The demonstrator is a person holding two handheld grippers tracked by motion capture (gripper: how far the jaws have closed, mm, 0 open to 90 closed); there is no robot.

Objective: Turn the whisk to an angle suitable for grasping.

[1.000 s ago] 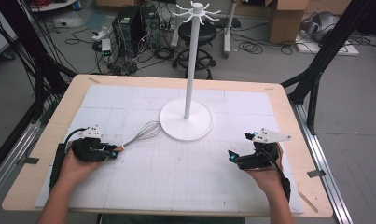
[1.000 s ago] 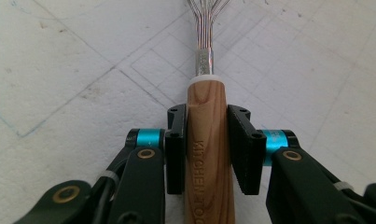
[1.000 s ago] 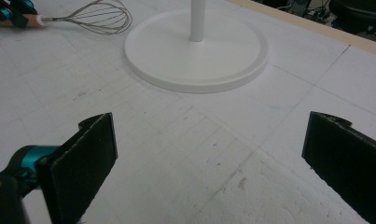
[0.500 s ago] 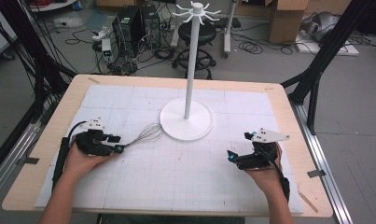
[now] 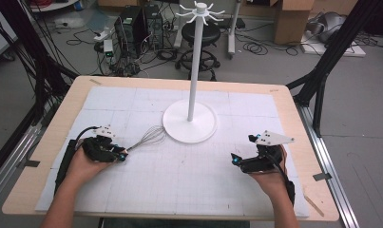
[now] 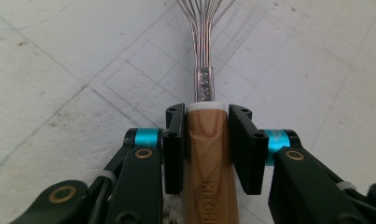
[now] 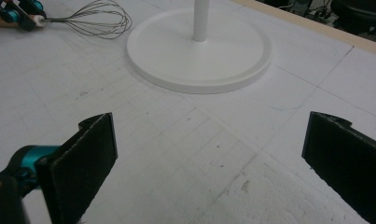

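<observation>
The left gripper (image 6: 206, 144) has its two black jaws closed against the sides of the whisk's wooden handle (image 6: 209, 158), just behind the white collar where the metal ferrule begins; in the high view that gripper (image 5: 103, 149) sits to the left of the white stand's round base (image 5: 189, 124), with the whisk (image 5: 148, 137) lying low over the mat and its wire head reaching toward the base's near-left edge, close to it but apparently not touching. Compared with a second ago, the left hand (image 5: 82, 164) has drawn slightly back and away from the base, taking the whisk along, so the wire head now sits a little farther from the base rim; that suggests the grasp is secure and a lift, perhaps toward the hooks at the top of the stand, could follow. The right gripper (image 7: 209, 154) rests to the right of the base with jaws spread wide and nothing between them, unchanged. On the ferrule, stamped characters read roughly "SUS 30", the rest unclear; burned into the handle are the letters "KITCH", cut off below.
</observation>
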